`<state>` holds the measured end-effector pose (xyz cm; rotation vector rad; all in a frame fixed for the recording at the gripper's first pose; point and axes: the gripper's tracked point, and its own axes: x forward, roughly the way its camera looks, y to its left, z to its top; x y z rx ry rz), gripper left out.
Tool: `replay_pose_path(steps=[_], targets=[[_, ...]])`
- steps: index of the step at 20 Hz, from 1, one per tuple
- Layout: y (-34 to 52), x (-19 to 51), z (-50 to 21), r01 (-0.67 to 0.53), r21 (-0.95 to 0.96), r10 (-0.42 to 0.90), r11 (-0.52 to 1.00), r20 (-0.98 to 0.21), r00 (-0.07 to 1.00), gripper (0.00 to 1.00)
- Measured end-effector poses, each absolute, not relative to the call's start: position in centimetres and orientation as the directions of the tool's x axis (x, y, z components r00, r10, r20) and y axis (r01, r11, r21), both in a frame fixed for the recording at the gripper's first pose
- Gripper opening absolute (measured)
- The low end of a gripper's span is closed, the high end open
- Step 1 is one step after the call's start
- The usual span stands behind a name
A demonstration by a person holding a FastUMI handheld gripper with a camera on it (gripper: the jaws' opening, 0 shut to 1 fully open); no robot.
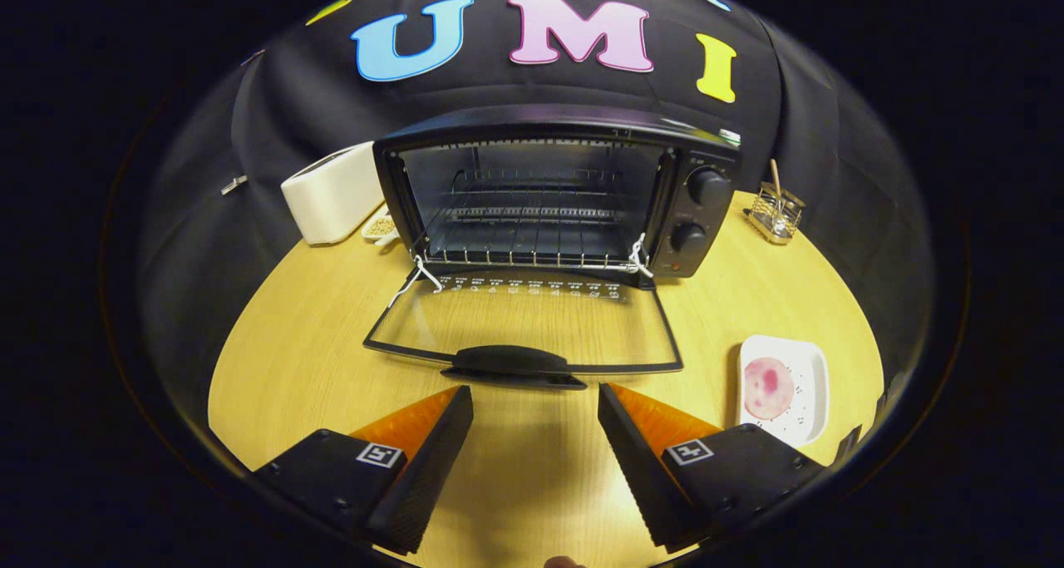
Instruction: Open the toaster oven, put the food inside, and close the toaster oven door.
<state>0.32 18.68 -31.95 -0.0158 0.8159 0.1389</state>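
Note:
A black toaster oven (pixel 565 194) stands at the back of the round wooden table (pixel 307 360). Its glass door (pixel 524 327) lies folded down flat toward me, and the dark door handle (pixel 507 362) sits just ahead of my fingers. Inside, a wire rack (pixel 532 256) is bare. A round pink slice of food (pixel 766 387) rests on a white rectangular plate (pixel 810 368) to the right of the door, beside my right finger. My gripper (pixel 536 397) is open, with nothing between its fingers, hovering above the table in front of the handle.
A white box-shaped appliance (pixel 332 192) stands left of the oven, with a small dish of pale bits (pixel 381 227) next to it. A small wire holder with a stick (pixel 775 210) stands at the oven's right. Two knobs (pixel 706 187) sit on the oven's right panel.

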Motion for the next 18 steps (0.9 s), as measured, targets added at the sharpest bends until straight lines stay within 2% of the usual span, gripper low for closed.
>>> replay_pose_path(steps=[8, 12, 18], targets=[[8.9, -2.0, -26.3, -0.182, 0.018, 0.139, 0.983, -0.721, 0.679, 0.99], [1.9, -1.9, -25.4, -0.106, 0.006, 0.075, 0.994, -0.747, 0.661, 0.99], [-7.0, -0.9, -27.0, 0.061, 0.019, -0.020, 0.998, -0.817, 0.577, 0.99]])
